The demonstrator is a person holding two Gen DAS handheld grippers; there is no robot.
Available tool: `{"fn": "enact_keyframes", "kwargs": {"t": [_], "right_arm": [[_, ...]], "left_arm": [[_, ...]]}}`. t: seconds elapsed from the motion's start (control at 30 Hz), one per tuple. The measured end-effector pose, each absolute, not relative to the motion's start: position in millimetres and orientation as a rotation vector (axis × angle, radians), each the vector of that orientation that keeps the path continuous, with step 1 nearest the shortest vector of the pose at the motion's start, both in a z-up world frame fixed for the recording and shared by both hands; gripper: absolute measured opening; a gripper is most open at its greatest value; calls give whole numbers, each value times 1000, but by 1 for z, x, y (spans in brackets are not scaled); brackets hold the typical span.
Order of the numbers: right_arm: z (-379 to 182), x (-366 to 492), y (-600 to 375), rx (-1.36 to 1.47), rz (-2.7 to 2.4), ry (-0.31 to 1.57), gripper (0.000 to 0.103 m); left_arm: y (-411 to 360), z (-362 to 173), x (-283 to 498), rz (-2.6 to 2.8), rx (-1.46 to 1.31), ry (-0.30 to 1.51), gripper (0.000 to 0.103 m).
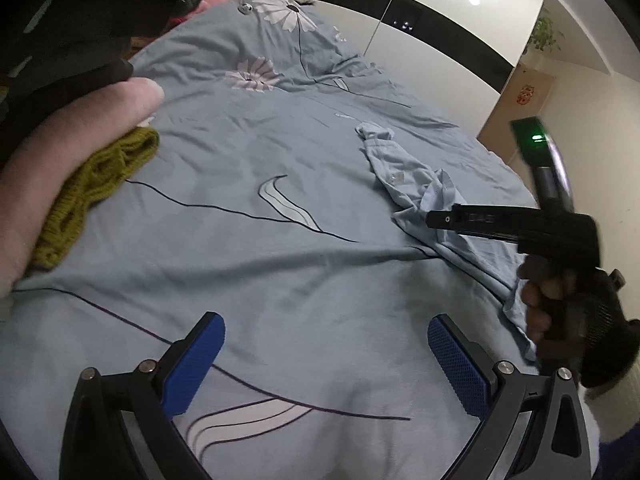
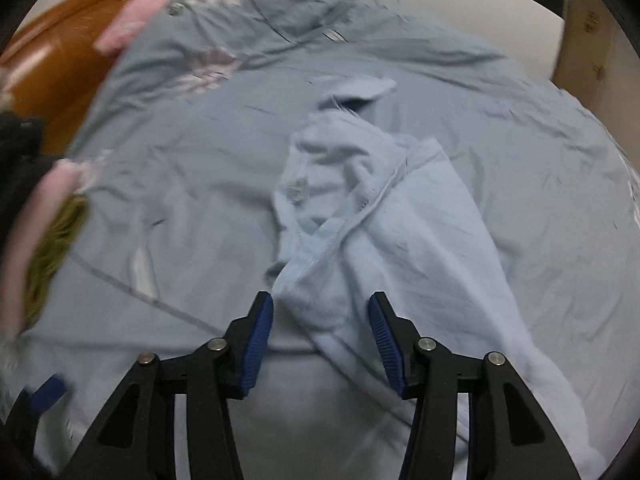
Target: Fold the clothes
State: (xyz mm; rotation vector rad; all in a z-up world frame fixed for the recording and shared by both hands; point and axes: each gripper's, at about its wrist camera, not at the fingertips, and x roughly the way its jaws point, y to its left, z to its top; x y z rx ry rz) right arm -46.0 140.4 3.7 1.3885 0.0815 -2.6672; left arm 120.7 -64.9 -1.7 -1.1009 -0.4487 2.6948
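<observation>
A crumpled light blue shirt (image 1: 404,172) lies on the blue flowered bedspread (image 1: 256,152) at the right side of the bed. In the right wrist view the shirt (image 2: 360,216) lies bunched just ahead, and a fold of it sits between the blue pads of my right gripper (image 2: 320,320), which is open. My left gripper (image 1: 326,344) is open and empty above bare bedspread. The right gripper's black body (image 1: 520,228) shows in the left wrist view over the shirt, held by a gloved hand.
An olive knitted garment (image 1: 92,192) lies at the bed's left under a pink one (image 1: 60,168); dark clothes (image 1: 100,4) are piled behind. A brown headboard (image 2: 60,44) is at the far left. White wardrobe doors (image 1: 440,48) stand beyond the bed.
</observation>
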Motion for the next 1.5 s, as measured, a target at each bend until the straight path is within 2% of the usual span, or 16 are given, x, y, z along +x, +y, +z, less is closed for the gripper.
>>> {"fn": "enact_keyframes", "kwargs": {"t": [0.03, 0.17, 0.43, 0.6, 0.7, 0.83, 1.13, 1.23, 1.27, 1.3, 1.33, 1.37, 1.4, 1.5], "right_arm": [[2, -49, 143, 1400, -2676, 50, 5], [32, -35, 187, 1330, -2752, -121, 4], [140, 47, 354, 1125, -3069, -246, 4], [174, 103, 420, 1031, -3186, -266, 4], [180, 122, 419, 1017, -3146, -198, 4], [167, 137, 399, 1063, -3021, -150, 4], [126, 175, 371, 1188, -2848, -49, 4], [126, 182, 374, 1192, -2852, -62, 4], [126, 183, 376, 1194, -2853, -74, 4], [125, 184, 377, 1197, -2852, -84, 4], [125, 184, 377, 1199, -2852, -92, 4], [124, 185, 377, 1199, -2850, -96, 4], [124, 186, 376, 1199, -2847, -99, 4], [125, 188, 372, 1191, -2832, -97, 4]], "left_arm": [[-65, -1, 122, 2699, -1102, -439, 103], [-64, 2, 125, 2700, -1107, -430, 103], [-35, 25, 122, 2663, -1059, -431, 103], [-13, 37, 112, 2601, -1050, -480, 103], [3, 46, 104, 2527, -1048, -536, 103], [27, 48, 96, 2462, -1089, -520, 103], [87, 8, 45, 2366, -1314, -402, 100], [103, -4, 43, 2297, -1353, -425, 84], [107, -8, 43, 2272, -1365, -435, 74], [112, -10, 43, 2253, -1370, -445, 60], [115, -12, 44, 2240, -1370, -449, 50], [118, -14, 45, 2232, -1370, -447, 20], [117, -12, 47, 2240, -1355, -448, 5], [105, 0, 53, 2294, -1284, -465, 5]]}}
